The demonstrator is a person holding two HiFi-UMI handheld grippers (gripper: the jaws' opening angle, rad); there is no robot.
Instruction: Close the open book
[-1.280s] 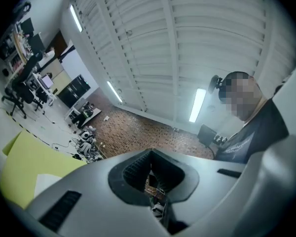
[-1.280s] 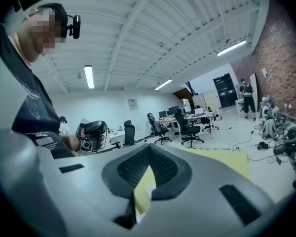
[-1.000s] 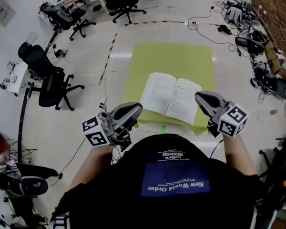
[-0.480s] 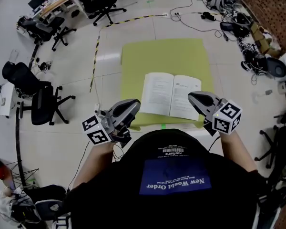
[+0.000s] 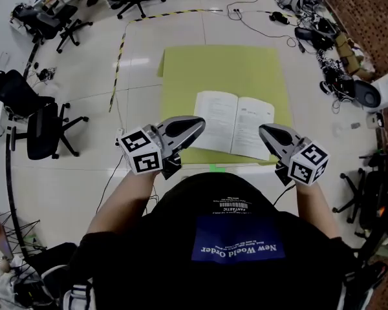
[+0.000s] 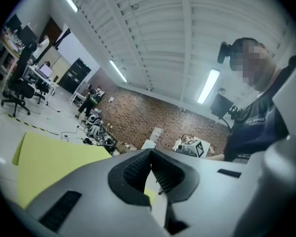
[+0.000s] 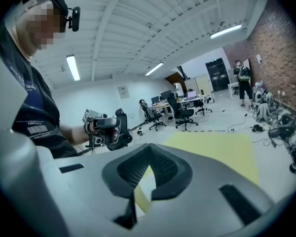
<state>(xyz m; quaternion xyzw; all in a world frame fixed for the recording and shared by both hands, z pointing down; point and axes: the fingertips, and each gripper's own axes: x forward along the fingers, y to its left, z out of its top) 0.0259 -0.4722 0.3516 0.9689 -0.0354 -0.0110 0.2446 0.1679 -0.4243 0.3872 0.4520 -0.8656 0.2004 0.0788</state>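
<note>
Spine pointing straight away from the person, the open white-paged book (image 5: 235, 123) lies flat on the yellow-green floor mat (image 5: 220, 70), flanked at its near edge by the grey left tool (image 5: 197, 123) and grey right tool (image 5: 264, 130), both clenched on nothing and about equally near.

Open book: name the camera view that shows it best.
The head view: it looks down on the whole open book, both pages spread on the yellow-green mat. The left and right gripper views show the mat and the room, but no page can be clearly made out.
</note>
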